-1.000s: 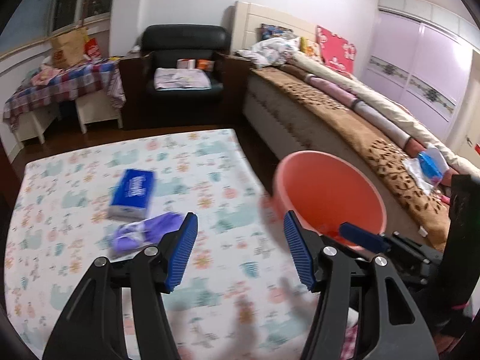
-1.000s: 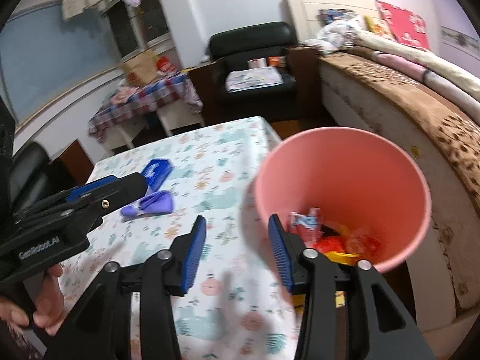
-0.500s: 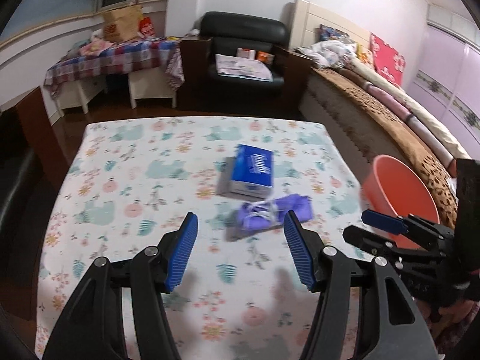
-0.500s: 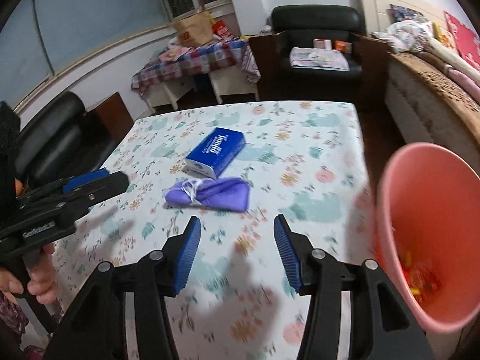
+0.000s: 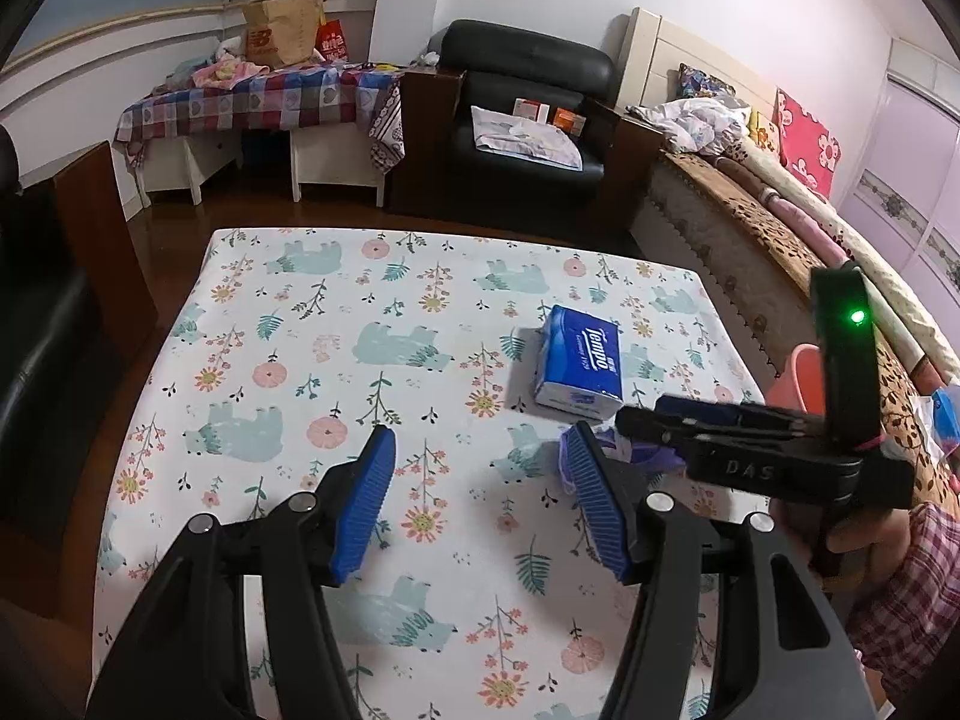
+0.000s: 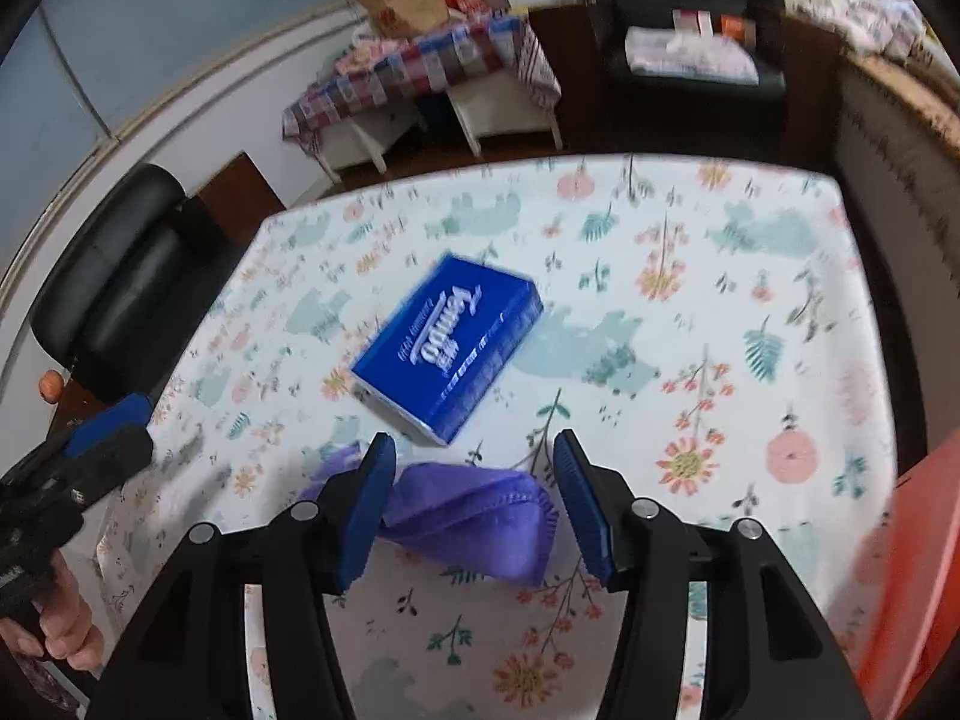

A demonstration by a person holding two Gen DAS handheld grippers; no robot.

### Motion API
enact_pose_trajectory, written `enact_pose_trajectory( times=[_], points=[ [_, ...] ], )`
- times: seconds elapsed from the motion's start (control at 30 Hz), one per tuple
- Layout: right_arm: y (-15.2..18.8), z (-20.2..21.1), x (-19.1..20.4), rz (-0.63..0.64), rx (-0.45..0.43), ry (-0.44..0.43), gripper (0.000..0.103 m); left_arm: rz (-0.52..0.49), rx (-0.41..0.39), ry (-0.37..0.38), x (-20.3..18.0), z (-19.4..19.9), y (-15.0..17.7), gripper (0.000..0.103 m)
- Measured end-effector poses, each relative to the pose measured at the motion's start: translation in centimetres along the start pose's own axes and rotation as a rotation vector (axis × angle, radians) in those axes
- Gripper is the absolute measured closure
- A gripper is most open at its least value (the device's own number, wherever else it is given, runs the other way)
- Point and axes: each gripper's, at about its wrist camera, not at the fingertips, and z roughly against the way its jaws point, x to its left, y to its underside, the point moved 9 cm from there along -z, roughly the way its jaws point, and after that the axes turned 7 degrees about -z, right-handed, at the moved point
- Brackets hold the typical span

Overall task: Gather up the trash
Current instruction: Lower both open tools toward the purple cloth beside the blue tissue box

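Btwn wide right tool (image 6: 474, 495) pads: purple mask (image 6: 474, 516); left tool (image 5: 480, 504) wide; pink bin (image 6: 906, 576) alongside.

the blue tissue pack (image 5: 579, 365) on the floral table read "tempo" in white, the same word blurred in the right wrist view. at three o'clock from it, the right gripper (image 5: 666, 414) body showed "das". the brown paper bag (image 5: 282, 30) carried a logo too small to read.

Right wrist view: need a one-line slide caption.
Open right gripper straddles a crumpled purple face mask on the floral tablecloth, just short of a blue Tempo tissue pack.
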Motion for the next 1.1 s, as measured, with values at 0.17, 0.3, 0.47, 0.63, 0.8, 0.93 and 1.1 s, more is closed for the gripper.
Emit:
enact_pose_trajectory(
  times=[0.17,0.3,0.47,0.63,0.8,0.93,1.1],
  points=[
    [1.4,0.8,0.7,-0.011,0.04,-0.056,0.049,0.008,0.001,-0.002,0.4,-0.5,-0.4,0.043],
    [4.1,2.2,2.1,0.036,0.104,-0.095,0.049,0.005,-0.008,0.007,0.2,-0.6,-0.8,0.043],
    [6.0,4.2,3.0,0.076,0.116,-0.115,0.048,0.005,-0.022,0.01,0.3,-0.4,-1.2,0.043],
    [4.7,4.5,2.8,0.113,0.053,-0.05,0.048,0.004,-0.024,0.011,0.4,-0.3,-1.3,0.043],
    [4.5,2.0,3.7,0.207,0.073,-0.007,0.053,-0.016,-0.032,0.014,0.3,0.2,-1.3,0.043],
    [5.4,1.9,4.6,0.228,0.081,-0.015,0.069,-0.016,-0.043,0.017,0.3,0.6,-1.5,0.043],
    [6.6,4.1,4.1,0.174,0.046,-0.01,0.074,-0.035,-0.026,0.066,-1.3,-0.2,-2.0,0.043]
  ],
)
